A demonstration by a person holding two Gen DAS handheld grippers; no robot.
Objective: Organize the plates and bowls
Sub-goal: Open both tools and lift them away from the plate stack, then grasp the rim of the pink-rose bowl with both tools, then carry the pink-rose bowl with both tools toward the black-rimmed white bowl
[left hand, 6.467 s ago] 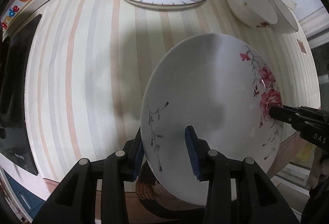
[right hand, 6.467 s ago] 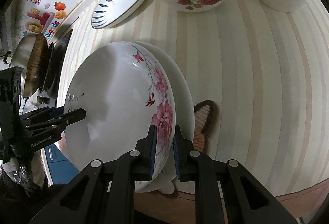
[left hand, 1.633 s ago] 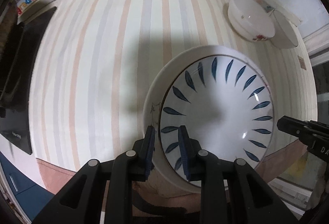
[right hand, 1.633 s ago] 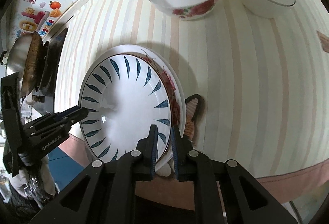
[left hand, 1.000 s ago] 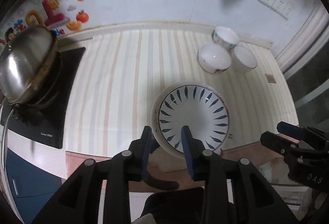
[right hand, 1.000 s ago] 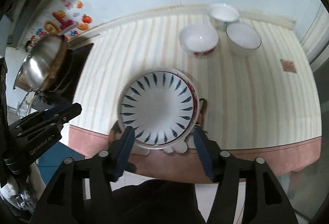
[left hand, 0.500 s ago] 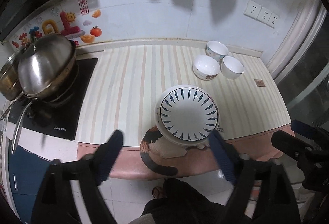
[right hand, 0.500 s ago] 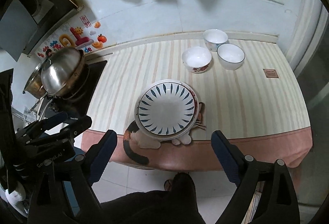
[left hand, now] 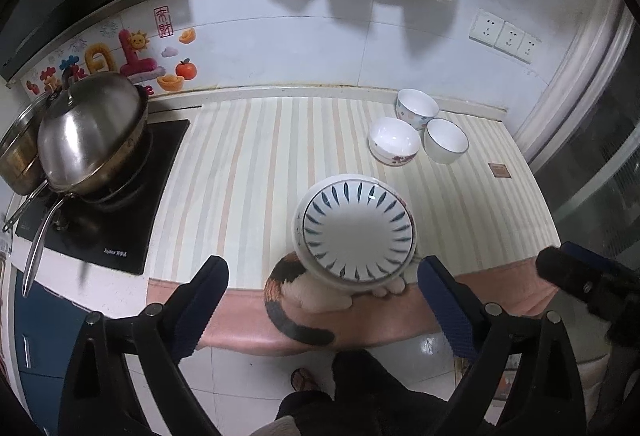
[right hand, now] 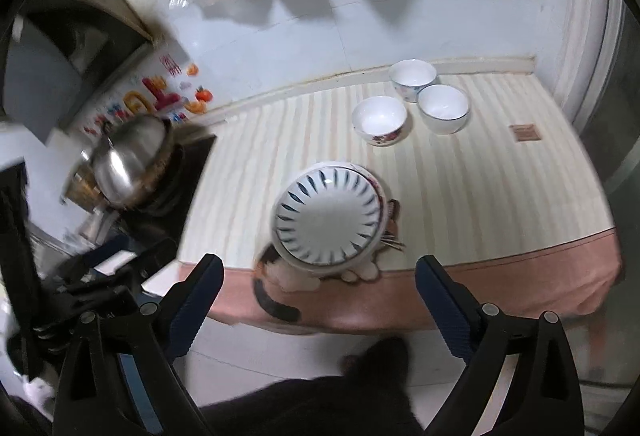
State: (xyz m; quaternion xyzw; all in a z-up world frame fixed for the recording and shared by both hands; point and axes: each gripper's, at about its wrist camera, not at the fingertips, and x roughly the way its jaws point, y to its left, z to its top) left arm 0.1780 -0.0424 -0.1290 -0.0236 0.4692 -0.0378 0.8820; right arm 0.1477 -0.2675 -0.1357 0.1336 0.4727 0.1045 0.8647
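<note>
- Both my grippers have let go and backed away from the counter since the earlier frames; the blue-leaf plate (left hand: 357,232) now rests on the floral plate (right hand: 381,195) near the striped counter's (left hand: 240,171) front edge.
- Three bowls (left hand: 394,141) cluster toward the back right.
- My left gripper (left hand: 320,308) and right gripper (right hand: 318,306) have just been opening; their jaws gape wide and empty.
- A wok (left hand: 90,133) sits on the stove, far left.

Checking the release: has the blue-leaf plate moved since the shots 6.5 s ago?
Yes. The blue-leaf plate went from the counter's back, beside the floral bowl, to the front edge, stacked on the floral plate.
</note>
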